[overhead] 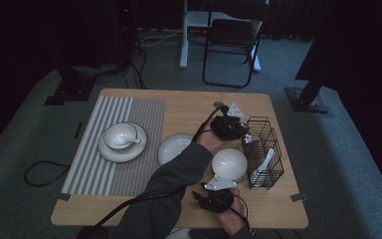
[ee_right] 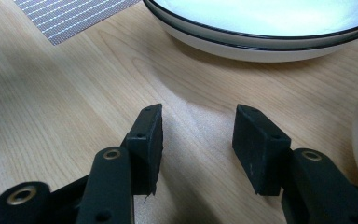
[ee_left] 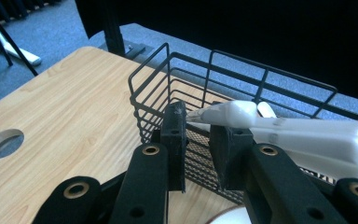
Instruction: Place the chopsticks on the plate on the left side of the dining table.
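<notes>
The left gripper (ee_left: 198, 133) reaches to the near end of the black wire basket (ee_left: 242, 74) at the table's (ee_left: 65, 107) right side, its fingers closing around the tip of a white spoon's handle (ee_left: 228, 113) — contact unclear. The right gripper (ee_right: 198, 135) hovers over bare wood beside a white plate (ee_right: 261, 28), fingers apart and holding nothing.

Black claws (ee_right: 198, 135) with brass rivets, dark grey sleeves (overhead: 171, 181).
</notes>
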